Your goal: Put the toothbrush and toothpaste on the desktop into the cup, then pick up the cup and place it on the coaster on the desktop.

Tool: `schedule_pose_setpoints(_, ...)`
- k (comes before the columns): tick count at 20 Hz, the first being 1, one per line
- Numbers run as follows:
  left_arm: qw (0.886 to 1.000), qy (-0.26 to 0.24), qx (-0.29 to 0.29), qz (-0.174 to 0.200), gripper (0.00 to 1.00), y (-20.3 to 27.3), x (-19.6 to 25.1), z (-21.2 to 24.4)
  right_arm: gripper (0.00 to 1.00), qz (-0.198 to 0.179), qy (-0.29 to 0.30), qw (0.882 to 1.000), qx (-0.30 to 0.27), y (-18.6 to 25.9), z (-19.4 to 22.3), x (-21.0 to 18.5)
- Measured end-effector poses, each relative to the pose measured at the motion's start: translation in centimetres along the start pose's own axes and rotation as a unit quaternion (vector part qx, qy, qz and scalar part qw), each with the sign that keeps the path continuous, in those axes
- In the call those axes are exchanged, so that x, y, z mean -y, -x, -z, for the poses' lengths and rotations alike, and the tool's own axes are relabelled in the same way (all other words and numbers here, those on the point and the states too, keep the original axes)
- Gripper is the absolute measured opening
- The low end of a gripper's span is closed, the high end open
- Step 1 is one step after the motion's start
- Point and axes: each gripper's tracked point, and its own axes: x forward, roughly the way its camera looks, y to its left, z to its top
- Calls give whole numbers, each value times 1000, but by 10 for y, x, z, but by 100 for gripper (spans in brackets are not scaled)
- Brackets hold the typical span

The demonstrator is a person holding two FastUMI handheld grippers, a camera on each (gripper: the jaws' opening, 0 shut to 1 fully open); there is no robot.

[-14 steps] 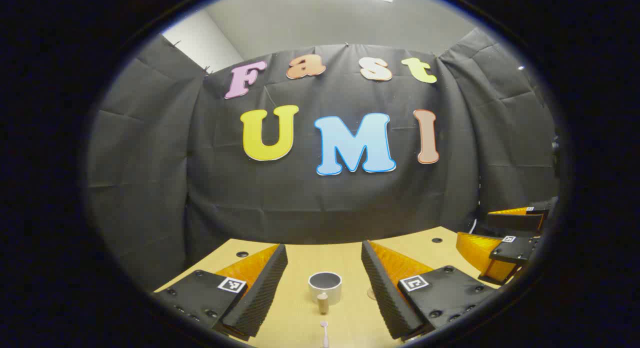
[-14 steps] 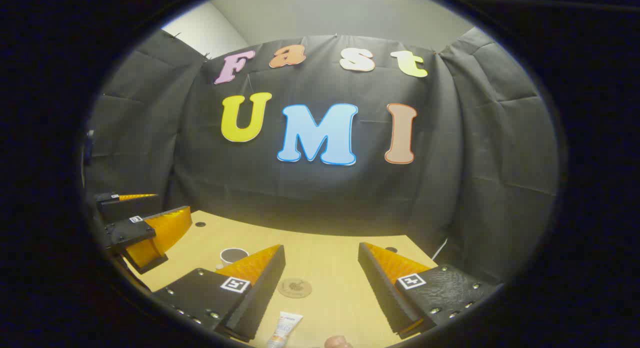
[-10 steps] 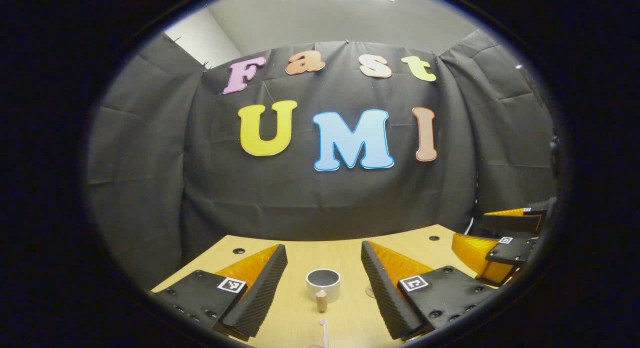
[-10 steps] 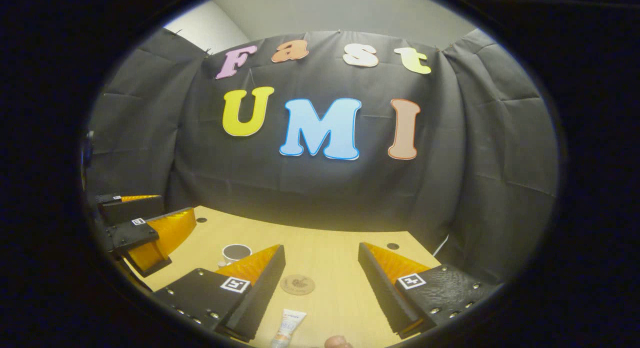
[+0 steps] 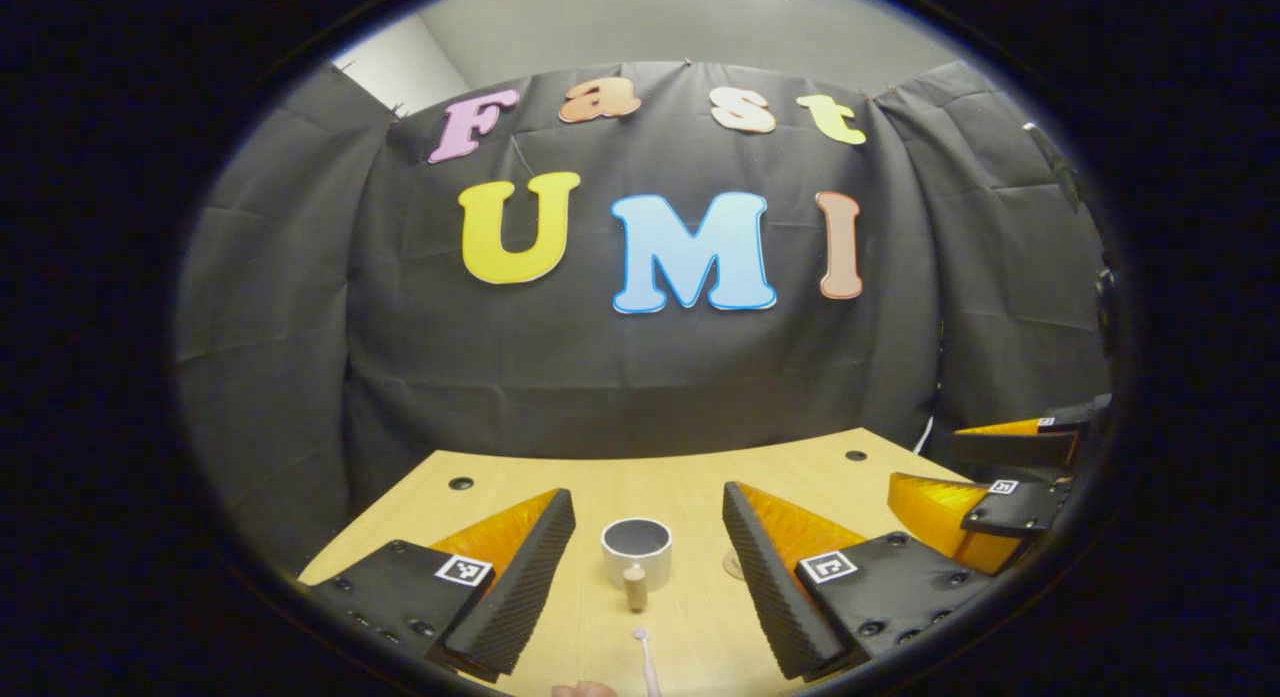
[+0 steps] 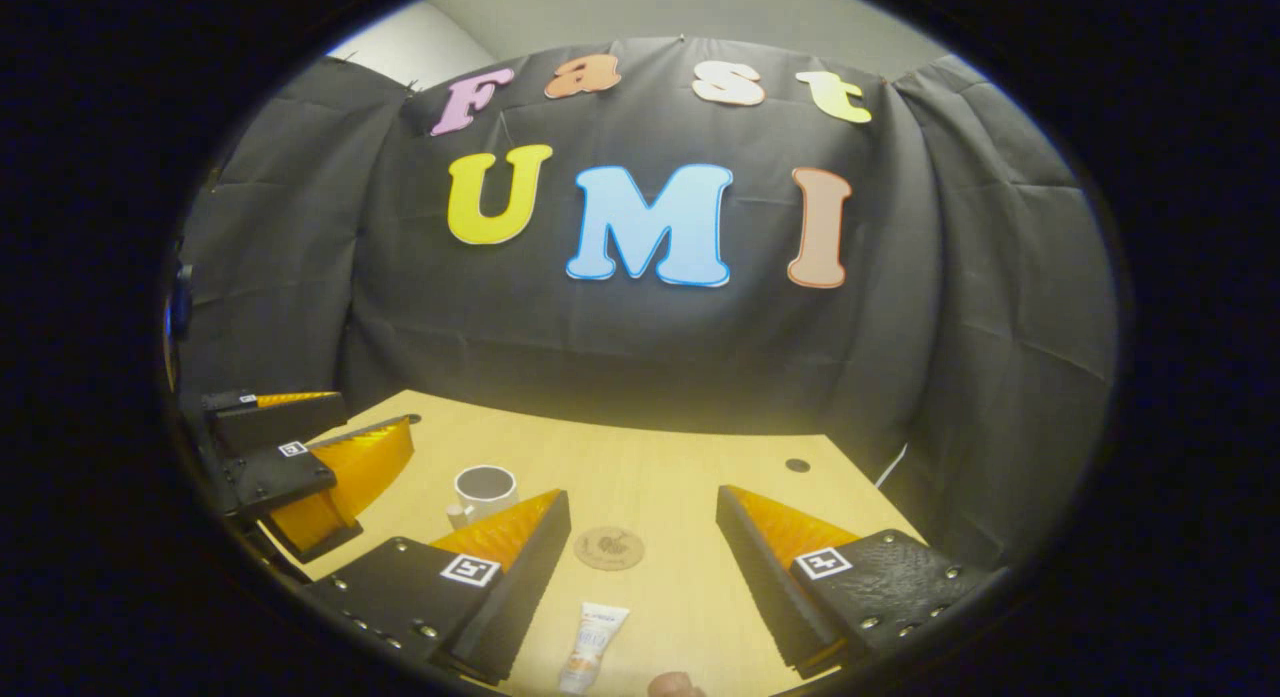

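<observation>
Two hand-held grippers hover with fingers spread wide over a wooden desk, each holding nothing.

In the left gripper view, the left gripper [image 5: 648, 567] has its fingers far apart and touching nothing; between them stands the white cup [image 5: 636, 550], upright, its wooden handle facing the near side. Nearer still lies the toothbrush [image 5: 646, 659], long axis running near to far, head toward the cup. In the right gripper view, the right gripper [image 6: 642, 567] is equally wide open and empty; the toothpaste [image 6: 593, 645] lies between its fingers, running near to far, and the round coaster [image 6: 609, 549] sits just beyond it. Compared with half a second ago, both cameras have tipped downward, showing more desk [image 6: 690, 477].
</observation>
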Motion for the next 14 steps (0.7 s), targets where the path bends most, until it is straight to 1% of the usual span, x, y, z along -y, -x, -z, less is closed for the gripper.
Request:
schedule_pose_setpoints(1, 1000, 2, -3, 0, 99, -1, -1, 1, 92, 0, -4, 1000, -6, -1, 2, 0)
schedule_pose_setpoints(3, 1000, 4, -9, 1, 99, -2, -3, 6, 92, 1, -10, 1000, -16, -2, 7, 0)
schedule_pose_setpoints(4, 1000, 5, -11, 1, 95, -3, -4, 7, 92, 2, -12, 1000, -20, -4, 10, 1)
schedule_pose_setpoints(5, 1000, 6, -15, 1, 99, -5, -4, 10, 87, 2, -14, 1000, -23, -3, 11, 0)
schedule_pose_setpoints(6, 1000, 8, -21, 2, 99, -7, -4, 14, 92, 2, -16, 999, -28, -5, 14, 0)
schedule_pose_setpoints(7, 1000, 10, -27, 3, 99, -8, -5, 18, 92, 1, -17, 999, -33, -7, 16, 0)
schedule_pose_setpoints(8, 999, 12, -37, 4, 99, -10, -5, 23, 87, -1, -19, 999, -39, -8, 19, -1)
schedule_pose_setpoints(9, 999, 15, -50, 5, 100, -11, -5, 32, 92, -4, -21, 999, -47, -9, 23, -3)
schedule_pose_setpoints(12, 994, 39, -98, 13, 100, -13, -4, 64, 92, -13, -26, 996, -81, -11, 40, -9)
schedule_pose_setpoints(14, 990, 50, -133, 10, 100, -14, -7, 85, 92, -21, -34, 993, -111, -13, 53, -13)
